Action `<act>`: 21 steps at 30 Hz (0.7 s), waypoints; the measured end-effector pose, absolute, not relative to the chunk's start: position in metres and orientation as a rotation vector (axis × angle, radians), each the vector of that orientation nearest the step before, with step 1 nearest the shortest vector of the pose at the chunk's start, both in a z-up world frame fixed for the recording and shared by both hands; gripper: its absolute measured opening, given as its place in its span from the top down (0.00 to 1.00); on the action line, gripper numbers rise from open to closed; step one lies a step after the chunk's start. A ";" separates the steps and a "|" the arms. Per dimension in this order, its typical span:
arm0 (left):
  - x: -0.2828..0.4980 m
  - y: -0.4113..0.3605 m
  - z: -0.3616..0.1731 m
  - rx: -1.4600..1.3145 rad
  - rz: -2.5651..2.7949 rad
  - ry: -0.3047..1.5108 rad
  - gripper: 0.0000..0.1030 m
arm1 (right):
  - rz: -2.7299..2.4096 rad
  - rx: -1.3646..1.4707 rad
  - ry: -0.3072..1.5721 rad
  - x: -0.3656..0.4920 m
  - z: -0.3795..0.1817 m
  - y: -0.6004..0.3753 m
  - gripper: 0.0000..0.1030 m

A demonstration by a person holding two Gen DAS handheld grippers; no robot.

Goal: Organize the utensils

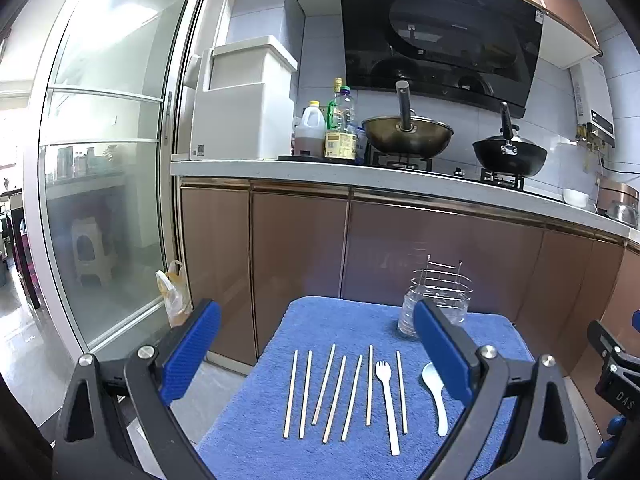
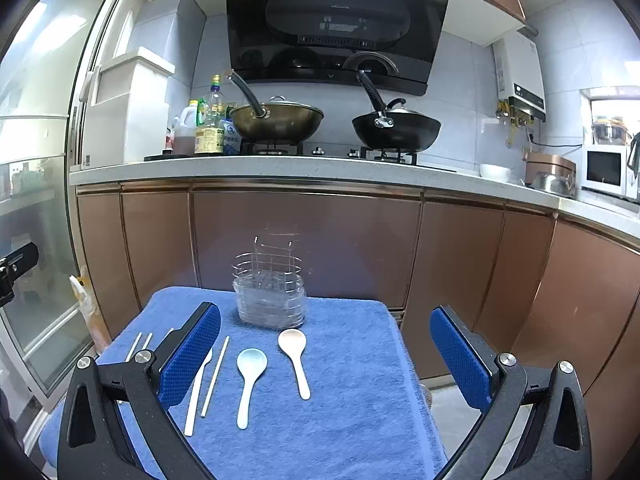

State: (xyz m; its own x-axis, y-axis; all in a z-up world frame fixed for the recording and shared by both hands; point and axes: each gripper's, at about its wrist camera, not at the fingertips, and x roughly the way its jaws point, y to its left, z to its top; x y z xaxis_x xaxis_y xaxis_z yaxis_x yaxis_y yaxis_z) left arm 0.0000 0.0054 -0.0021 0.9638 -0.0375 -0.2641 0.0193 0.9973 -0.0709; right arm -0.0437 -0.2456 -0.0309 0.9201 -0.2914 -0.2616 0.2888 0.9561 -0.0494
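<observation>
The chopsticks (image 1: pixel 344 392), fork (image 1: pixel 387 404) and two spoons (image 2: pixel 250 380) lie in a row on the blue towel (image 2: pixel 352 420), in front of the wire holder (image 2: pixel 270 296), probably laid out for easy picking. Both the left gripper (image 1: pixel 320 352) and right gripper (image 2: pixel 325 356) hover spread wide and empty.

My left-wrist camera looks forward and slightly down between its spread jaws at the near blue towel-covered table (image 1: pixel 304 320). My right-wrist camera faces likewise from further right. Both share the wire utensil basket (image 2: pixel 269 296) beyond the jaws.
</observation>
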 end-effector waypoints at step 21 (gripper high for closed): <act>0.000 0.011 -0.004 -0.103 -0.033 0.274 0.05 | -0.305 -0.040 0.296 -0.040 -0.028 -0.240 0.00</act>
